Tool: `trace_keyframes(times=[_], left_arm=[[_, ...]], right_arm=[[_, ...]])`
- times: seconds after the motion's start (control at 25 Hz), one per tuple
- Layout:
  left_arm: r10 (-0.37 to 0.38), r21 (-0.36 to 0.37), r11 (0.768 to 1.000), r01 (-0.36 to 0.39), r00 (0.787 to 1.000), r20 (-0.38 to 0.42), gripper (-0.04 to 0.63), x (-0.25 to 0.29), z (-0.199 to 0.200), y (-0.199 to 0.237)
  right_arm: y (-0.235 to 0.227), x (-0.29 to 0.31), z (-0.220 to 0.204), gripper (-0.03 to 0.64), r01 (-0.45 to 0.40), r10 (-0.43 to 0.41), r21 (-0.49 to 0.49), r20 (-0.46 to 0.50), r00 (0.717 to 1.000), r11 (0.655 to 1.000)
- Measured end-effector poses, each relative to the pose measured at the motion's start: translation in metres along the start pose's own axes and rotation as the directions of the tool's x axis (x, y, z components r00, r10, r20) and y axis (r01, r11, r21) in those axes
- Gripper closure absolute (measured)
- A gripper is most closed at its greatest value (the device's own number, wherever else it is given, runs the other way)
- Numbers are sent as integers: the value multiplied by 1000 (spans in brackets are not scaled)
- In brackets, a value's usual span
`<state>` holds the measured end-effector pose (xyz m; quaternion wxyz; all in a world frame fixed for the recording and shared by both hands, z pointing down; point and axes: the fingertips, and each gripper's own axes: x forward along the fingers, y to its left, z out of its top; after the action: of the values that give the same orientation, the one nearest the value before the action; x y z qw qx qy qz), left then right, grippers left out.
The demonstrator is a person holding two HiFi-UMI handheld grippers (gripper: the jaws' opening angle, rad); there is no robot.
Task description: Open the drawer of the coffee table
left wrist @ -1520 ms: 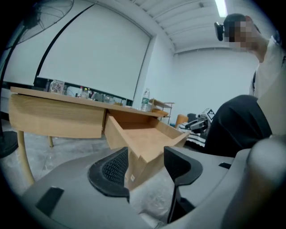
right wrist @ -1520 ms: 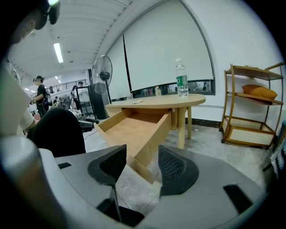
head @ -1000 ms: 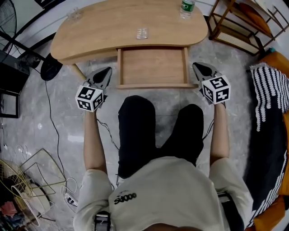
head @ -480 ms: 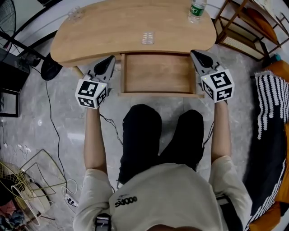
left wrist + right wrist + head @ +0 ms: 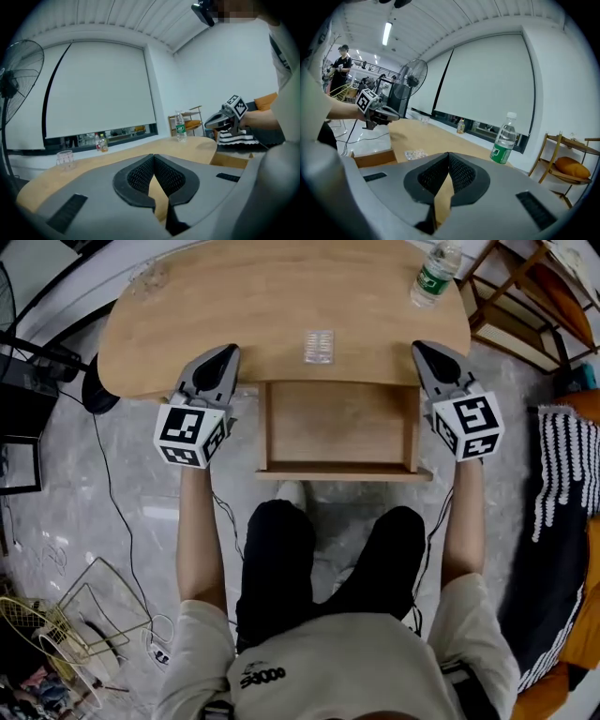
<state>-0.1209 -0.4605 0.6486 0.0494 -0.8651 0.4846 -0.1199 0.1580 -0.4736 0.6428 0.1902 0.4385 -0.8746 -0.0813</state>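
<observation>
The light wooden coffee table (image 5: 262, 296) has its drawer (image 5: 337, 423) pulled out toward the person's knees, and the drawer shows nothing inside. My left gripper (image 5: 229, 352) hovers over the table's front edge just left of the drawer, jaws shut with nothing between them. My right gripper (image 5: 420, 347) is level with it on the drawer's right side, also shut on nothing. In the left gripper view the meshed pads (image 5: 140, 174) meet above the tabletop. The right gripper view shows the right gripper (image 5: 448, 155) closed above the table too.
On the tabletop lie a blister pack (image 5: 319, 346), a water bottle (image 5: 433, 273) at the far right and a clear glass (image 5: 150, 276) at the far left. A wooden rack (image 5: 525, 296) stands right of the table, a fan base (image 5: 98, 385) and cables left, a wire basket (image 5: 84, 606) behind.
Both grippers have risen and moved forward from beside the drawer's front to over the table's edge. The drawer stays pulled out and both grippers stay shut.
</observation>
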Motion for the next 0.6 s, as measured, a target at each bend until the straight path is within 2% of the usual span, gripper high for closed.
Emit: trace_keyframes(times=[0.12,0.32,0.6], left_arm=[[-10,6,1000,10,999,-31,577,13,33,16],[-40,21,999,41,997,-63,577,19,112,43],[-32,-5,999,31,994,-104,577,19,221,85]], right_arm=[[-21,-1,37,611,1,0,24,-14,1000,1000],[-61,-15,106,611,13,-9,71,-62,998,997],[-121,-41,220,611,64,-55,97,-94,994,993]])
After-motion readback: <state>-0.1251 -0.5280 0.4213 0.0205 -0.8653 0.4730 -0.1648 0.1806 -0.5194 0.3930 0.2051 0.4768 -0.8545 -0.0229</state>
